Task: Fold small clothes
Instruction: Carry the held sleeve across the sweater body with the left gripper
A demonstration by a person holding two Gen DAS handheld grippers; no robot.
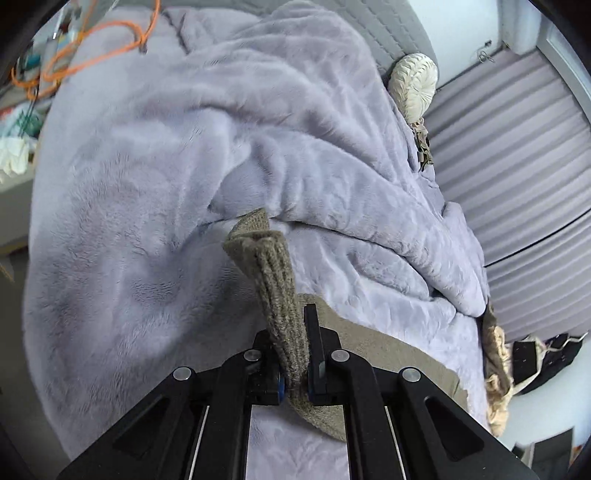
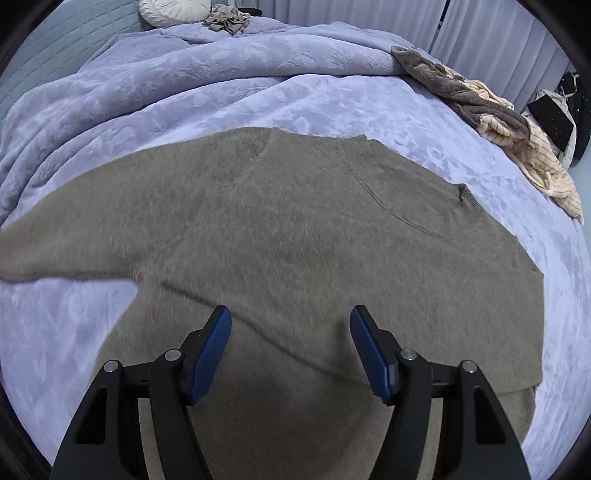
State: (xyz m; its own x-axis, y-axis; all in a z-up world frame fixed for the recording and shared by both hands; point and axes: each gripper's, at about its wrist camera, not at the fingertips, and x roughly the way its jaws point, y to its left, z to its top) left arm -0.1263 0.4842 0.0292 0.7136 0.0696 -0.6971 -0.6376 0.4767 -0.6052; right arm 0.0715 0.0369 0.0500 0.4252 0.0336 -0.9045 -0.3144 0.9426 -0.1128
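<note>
A taupe knit sweater (image 2: 295, 240) lies spread flat on a lilac plush blanket (image 2: 258, 96) over a bed. My right gripper (image 2: 290, 321) is open and empty, hovering just above the sweater's body, blue pads (image 2: 210, 354) wide apart. In the left wrist view my left gripper (image 1: 295, 332) is shut on a ribbed cuff or sleeve end (image 1: 273, 280) of the same sweater and holds it lifted off the blanket (image 1: 147, 184). The rest of the sweater (image 1: 388, 354) trails flat to the right below it.
A pile of brown and cream striped clothes (image 2: 509, 122) lies at the bed's right edge. A cream round cushion (image 1: 413, 85) and a small crumpled garment (image 2: 227, 18) sit near the headboard. Orange cable (image 1: 92, 48) and clutter lie at far left. Curtains (image 1: 517, 166) hang to the right.
</note>
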